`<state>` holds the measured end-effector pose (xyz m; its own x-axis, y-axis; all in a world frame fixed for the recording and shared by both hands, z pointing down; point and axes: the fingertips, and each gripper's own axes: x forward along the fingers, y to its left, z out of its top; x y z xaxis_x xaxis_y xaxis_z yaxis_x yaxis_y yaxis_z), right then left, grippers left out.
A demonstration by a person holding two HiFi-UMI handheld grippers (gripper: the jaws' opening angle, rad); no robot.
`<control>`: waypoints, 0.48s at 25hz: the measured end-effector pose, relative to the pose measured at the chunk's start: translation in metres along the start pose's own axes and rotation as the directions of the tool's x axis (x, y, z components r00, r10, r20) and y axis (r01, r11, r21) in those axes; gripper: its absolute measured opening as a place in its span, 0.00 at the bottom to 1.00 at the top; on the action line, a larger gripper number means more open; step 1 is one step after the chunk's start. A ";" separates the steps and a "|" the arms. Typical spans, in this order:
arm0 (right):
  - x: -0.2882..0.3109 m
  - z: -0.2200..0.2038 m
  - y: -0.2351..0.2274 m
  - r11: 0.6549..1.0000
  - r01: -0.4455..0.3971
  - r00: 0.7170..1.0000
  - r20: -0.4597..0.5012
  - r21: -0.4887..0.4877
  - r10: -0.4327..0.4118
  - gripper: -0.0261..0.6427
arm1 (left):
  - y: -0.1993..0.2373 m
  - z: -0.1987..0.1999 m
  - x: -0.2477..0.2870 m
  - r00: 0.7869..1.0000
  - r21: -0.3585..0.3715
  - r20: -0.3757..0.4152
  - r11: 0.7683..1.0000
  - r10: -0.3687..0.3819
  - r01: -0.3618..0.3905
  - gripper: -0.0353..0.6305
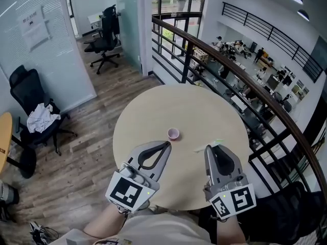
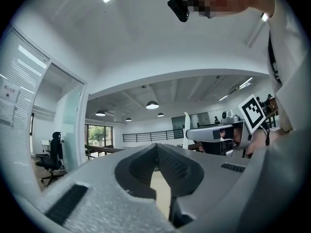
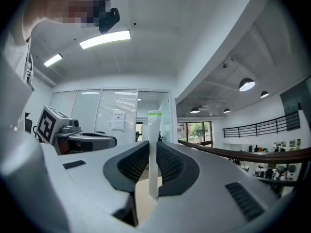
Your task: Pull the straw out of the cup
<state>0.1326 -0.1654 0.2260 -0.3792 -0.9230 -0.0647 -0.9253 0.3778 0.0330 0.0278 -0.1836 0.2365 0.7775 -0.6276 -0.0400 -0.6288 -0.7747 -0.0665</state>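
Observation:
A small pink cup (image 1: pixel 173 133) stands alone on the round pale table (image 1: pixel 153 106), with nothing in it that I can see. A pale straw (image 1: pixel 200 148) with a green tip lies crosswise in my right gripper (image 1: pixel 209 148), which is shut on it to the right of the cup. In the right gripper view the straw (image 3: pixel 154 130) stands upright between the ribbed pads of the right gripper (image 3: pixel 153 147). My left gripper (image 1: pixel 167 144) is shut and empty, its tips just short of the cup. The left gripper view shows the left gripper (image 2: pixel 156 149) with its jaws meeting. The cup appears in neither gripper view.
A dark railing (image 1: pixel 245 80) curves past the table's far and right sides, with a lower floor beyond. Black office chairs (image 1: pixel 30 106) stand on the wood floor at the left. Another table's edge (image 1: pixel 4 137) shows at the far left.

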 end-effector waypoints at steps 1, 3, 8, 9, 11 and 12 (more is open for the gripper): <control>0.001 0.000 0.001 1.000 -0.003 1.000 -0.001 -0.010 0.003 0.12 | -0.001 0.001 0.000 1.000 0.006 0.004 1.000 0.000 0.000 0.07; 0.003 -0.001 0.005 0.999 -0.005 1.000 -0.004 -0.032 0.005 0.12 | 0.000 0.000 -0.002 1.000 0.009 0.009 1.000 0.004 -0.004 0.07; 0.013 -0.003 0.012 0.998 -0.030 0.999 -0.013 -0.048 0.029 0.12 | 0.009 -0.004 -0.004 1.000 -0.001 -0.001 1.000 0.025 -0.025 0.07; 0.012 -0.003 0.012 0.998 -0.035 0.999 -0.014 -0.045 0.034 0.12 | 0.007 -0.005 -0.004 1.000 0.000 -0.005 1.000 0.024 -0.024 0.07; 0.009 -0.002 0.011 0.998 -0.039 0.999 -0.012 -0.040 0.038 0.12 | 0.003 -0.006 -0.004 1.000 0.002 -0.011 1.000 0.022 -0.022 0.07; 0.009 -0.002 0.011 0.999 -0.040 0.999 -0.011 -0.037 0.039 0.12 | 0.002 -0.007 -0.004 1.000 0.002 -0.012 1.000 0.021 -0.021 0.07</control>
<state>0.1190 -0.1694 0.2279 -0.4152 -0.9082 -0.0529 -0.9087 0.4112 0.0728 0.0237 -0.1835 0.2430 0.7640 -0.6446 -0.0298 -0.6449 -0.7613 -0.0674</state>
